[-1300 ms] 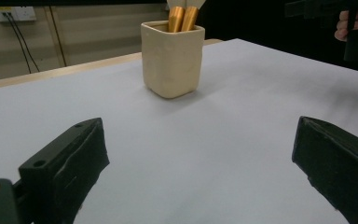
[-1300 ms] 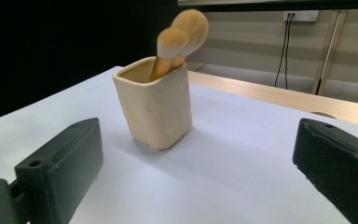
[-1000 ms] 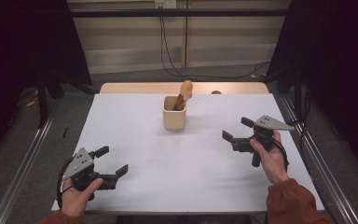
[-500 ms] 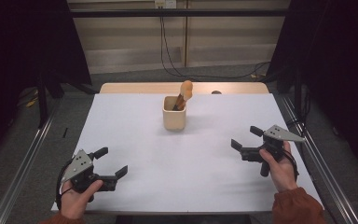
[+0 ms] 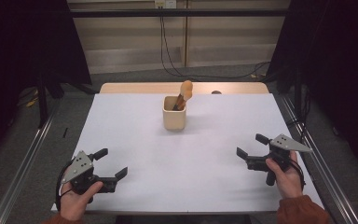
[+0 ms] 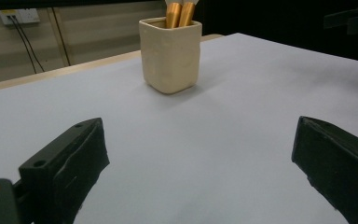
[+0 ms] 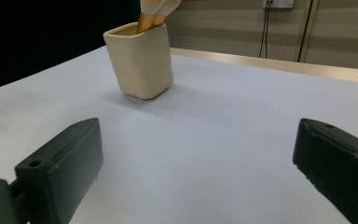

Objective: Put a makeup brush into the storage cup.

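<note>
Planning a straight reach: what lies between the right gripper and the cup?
Nothing: bare white table between right gripper and cup, clear in the high view.

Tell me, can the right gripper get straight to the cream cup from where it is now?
Probably yes. The right gripper has its fingers spread and aims at the cream cup, with bare white table between them.

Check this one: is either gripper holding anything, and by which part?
Nothing is held. The left gripper and right gripper are both open over bare table, apart from the cup.
</note>
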Action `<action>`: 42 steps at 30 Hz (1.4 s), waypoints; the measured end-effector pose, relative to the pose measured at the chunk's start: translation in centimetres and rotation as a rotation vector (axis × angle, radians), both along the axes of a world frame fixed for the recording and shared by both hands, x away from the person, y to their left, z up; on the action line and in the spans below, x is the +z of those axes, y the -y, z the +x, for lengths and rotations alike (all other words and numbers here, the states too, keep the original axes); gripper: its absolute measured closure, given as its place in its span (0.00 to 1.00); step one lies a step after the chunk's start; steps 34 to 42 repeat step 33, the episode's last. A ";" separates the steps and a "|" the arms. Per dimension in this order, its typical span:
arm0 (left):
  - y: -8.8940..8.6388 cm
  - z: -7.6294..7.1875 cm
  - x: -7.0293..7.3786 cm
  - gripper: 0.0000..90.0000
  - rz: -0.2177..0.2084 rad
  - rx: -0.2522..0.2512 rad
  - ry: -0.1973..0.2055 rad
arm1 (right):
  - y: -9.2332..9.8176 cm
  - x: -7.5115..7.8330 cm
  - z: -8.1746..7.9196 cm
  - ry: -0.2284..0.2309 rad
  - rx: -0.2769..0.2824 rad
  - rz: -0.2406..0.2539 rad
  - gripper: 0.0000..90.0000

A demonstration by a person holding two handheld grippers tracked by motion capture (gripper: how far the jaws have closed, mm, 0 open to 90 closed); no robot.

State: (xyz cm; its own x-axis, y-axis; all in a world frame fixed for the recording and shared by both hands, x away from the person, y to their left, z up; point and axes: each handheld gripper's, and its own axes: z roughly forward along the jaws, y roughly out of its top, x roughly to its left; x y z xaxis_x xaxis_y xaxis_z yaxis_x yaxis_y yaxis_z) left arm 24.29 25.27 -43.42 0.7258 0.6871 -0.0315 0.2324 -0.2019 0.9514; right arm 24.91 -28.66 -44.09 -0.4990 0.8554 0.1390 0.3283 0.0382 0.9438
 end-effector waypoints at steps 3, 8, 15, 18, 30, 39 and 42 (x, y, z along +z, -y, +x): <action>0.0 0.0 0.0 0.03 0.004 -0.003 0.003 | 0.2 -0.1 -0.5 -0.001 -0.004 0.003 0.01; 0.0 -0.1 0.0 0.03 0.005 -0.001 0.000 | 0.4 -0.1 -1.3 -0.002 -0.016 0.014 0.02; 0.0 -0.3 -0.1 0.04 0.012 -0.001 0.001 | 0.5 -0.3 -2.3 -0.001 -0.017 0.014 0.01; 0.1 -0.3 -0.1 0.03 0.018 -0.002 0.002 | 0.8 -0.3 -2.7 0.001 -0.025 0.024 0.02; 0.0 -0.3 0.0 0.03 0.023 0.003 0.001 | 1.0 -0.8 -3.3 0.004 -0.009 0.023 0.01; 0.1 -0.3 0.0 0.03 0.026 0.000 0.003 | 0.9 -0.8 -3.2 0.003 -0.007 0.023 0.01; 0.1 -0.3 0.0 0.03 0.026 0.000 0.003 | 0.9 -0.8 -3.2 0.003 -0.007 0.023 0.01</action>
